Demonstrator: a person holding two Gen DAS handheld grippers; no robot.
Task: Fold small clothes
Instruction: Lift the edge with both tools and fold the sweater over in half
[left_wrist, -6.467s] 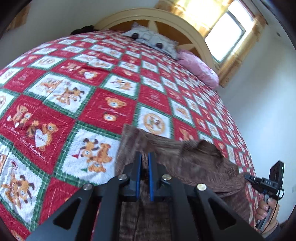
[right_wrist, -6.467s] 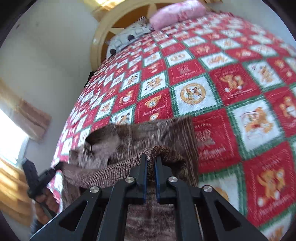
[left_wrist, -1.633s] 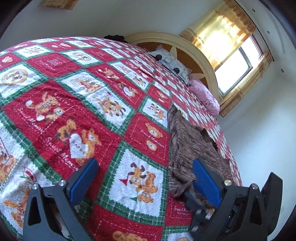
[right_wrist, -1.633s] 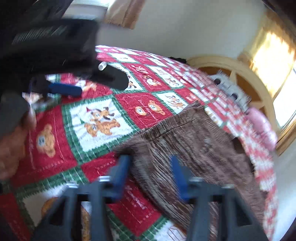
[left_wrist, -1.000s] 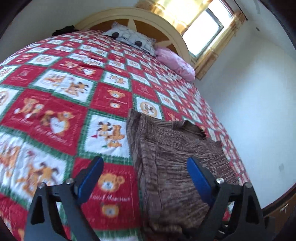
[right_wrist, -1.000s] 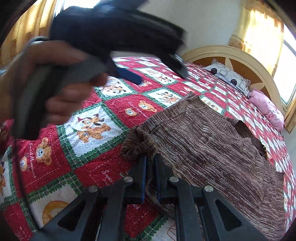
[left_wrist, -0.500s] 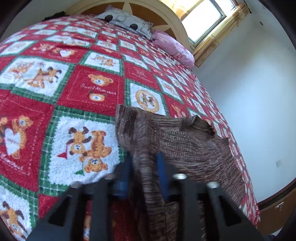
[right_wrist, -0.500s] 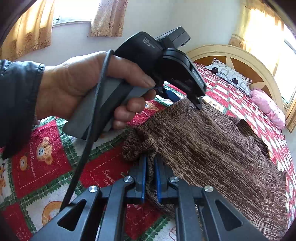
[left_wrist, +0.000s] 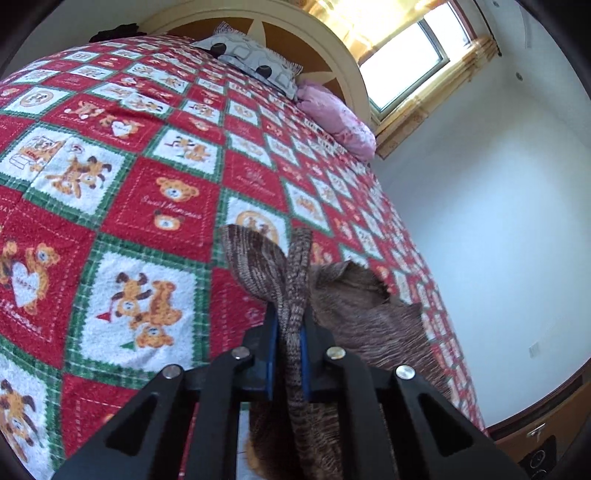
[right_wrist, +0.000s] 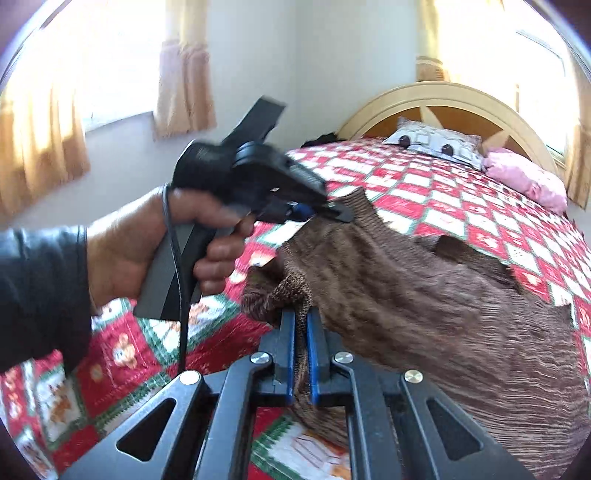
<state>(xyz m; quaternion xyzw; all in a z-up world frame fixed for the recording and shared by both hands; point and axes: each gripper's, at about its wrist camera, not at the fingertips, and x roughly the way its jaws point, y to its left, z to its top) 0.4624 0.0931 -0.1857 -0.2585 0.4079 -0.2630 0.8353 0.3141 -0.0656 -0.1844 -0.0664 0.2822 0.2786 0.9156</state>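
Note:
A brown knitted sweater (right_wrist: 424, 306) lies on the bed's red, white and green bear quilt (left_wrist: 122, 206). My left gripper (left_wrist: 290, 321) is shut on the sweater's (left_wrist: 354, 302) far left edge, and a strip of knit runs up between its blue pads. In the right wrist view the left gripper (right_wrist: 332, 214) shows held in a hand, lifting that edge. My right gripper (right_wrist: 300, 317) is shut on the sweater's near left corner, bunched between its pads and raised off the quilt.
A grey patterned pillow (left_wrist: 255, 62) and a pink pillow (left_wrist: 336, 122) lie at the wooden headboard (right_wrist: 450, 99). A window with yellow curtains (left_wrist: 402, 48) is behind it. A white wall (left_wrist: 491, 206) runs along the bed's right side. A dark item (left_wrist: 114, 31) lies at the far left corner.
My left gripper, open a second ago, has shut on the sweater's left edge and raised it. My right gripper has stayed shut on the near corner and lifted it.

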